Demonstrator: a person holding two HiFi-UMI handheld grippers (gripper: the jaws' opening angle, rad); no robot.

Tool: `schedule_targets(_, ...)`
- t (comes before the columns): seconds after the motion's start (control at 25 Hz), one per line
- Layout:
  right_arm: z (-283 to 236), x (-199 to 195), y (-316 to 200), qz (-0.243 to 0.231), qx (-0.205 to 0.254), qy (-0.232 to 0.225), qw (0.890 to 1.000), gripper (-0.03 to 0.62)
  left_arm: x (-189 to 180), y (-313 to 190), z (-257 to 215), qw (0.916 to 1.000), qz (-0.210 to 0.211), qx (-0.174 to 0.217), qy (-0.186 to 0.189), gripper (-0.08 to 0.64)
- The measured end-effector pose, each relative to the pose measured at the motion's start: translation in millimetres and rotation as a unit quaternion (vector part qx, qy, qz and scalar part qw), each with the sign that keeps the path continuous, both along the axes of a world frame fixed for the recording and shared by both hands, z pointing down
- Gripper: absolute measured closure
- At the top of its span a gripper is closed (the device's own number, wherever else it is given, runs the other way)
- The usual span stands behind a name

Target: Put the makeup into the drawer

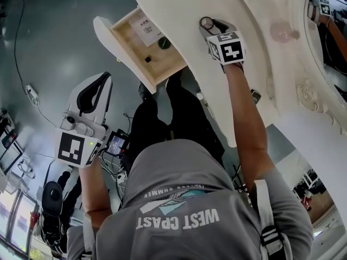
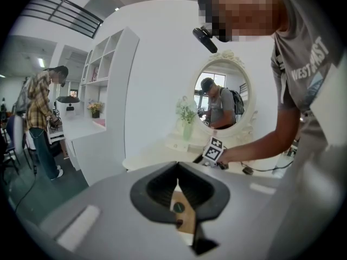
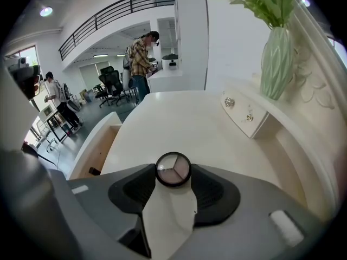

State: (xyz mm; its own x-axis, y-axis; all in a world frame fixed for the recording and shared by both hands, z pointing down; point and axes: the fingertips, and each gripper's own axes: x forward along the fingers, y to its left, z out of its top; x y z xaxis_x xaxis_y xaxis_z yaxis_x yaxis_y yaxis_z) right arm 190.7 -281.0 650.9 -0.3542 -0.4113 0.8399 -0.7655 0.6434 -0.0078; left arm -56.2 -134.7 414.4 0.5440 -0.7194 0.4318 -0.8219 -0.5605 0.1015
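While the drawer [image 1: 154, 65] stands pulled out at the upper left of the head view, we judge the task only partly done. A round green piece [image 1: 164, 43], a small black piece [image 1: 147, 59] and a card [image 1: 143, 28] already lie inside. The compact [image 1: 207, 22] is still out on the tabletop [image 1: 179, 4], at the top centre of that view and apart from the drawer. What we see left is to lift it, carry it across to the drawer and set it inside. Our right claw [image 3: 173, 179] is down on it. In the right gripper view the jaws stand wide, with the compact between their tips in the lower middle of the frame and a pad against its rim on either side. We read this as a wide grip on the compact, which looks to lie flat on the tabletop. Our left claw [image 1: 93, 93] hangs at the left of the head view, over the floor. Its jaws are parted and hold nothing; only the far-off drawer shows through the gap.
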Motion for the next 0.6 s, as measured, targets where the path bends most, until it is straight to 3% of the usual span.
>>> schedule_targets(0.6,-16.3,-48.7,11.0,-0.035,0.000,-0.014,0.999,0.380,-25.8,9.6,-2.6,0.9997,-0.024,0.006,0.009,0.558)
